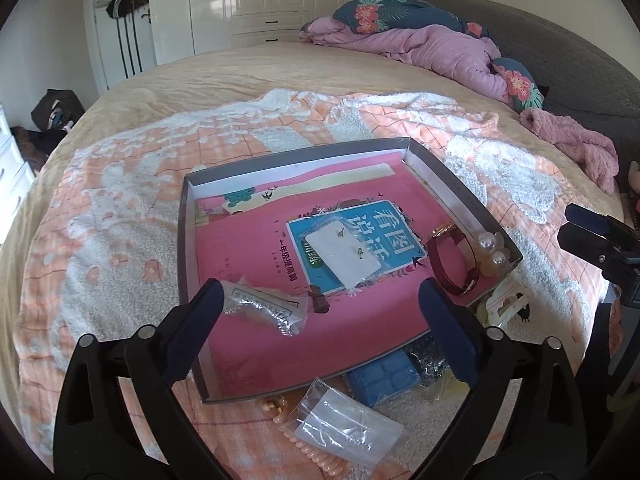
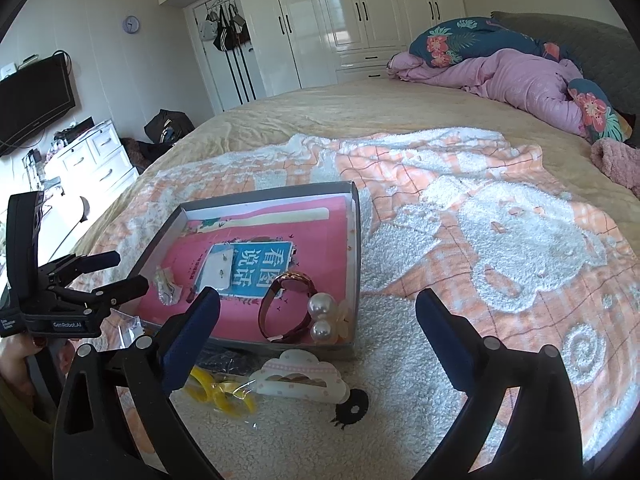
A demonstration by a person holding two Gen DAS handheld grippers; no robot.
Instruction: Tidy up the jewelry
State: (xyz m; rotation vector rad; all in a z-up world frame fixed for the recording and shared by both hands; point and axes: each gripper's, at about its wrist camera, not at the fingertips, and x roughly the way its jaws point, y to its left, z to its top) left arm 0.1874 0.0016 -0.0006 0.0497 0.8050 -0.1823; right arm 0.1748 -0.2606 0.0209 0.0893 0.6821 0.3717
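**Both grippers open over the tray**

We hold our left gripper with its fingers spread wide and nothing between them, low over the near edge of the tray. Our right gripper is spread the same way, empty, above the blanket just right of the tray.

The tray lies on the blanket, with a pink book filling its floor. On the book we see an earring card near the middle and a small clear bag close to the left fingertip. A red watch stands in the tray's right corner, beside a pearl clip.

Outside the tray, along its near wall, lie a second clear bag, a blue block, peach beads, yellow rings and a white claw clip.
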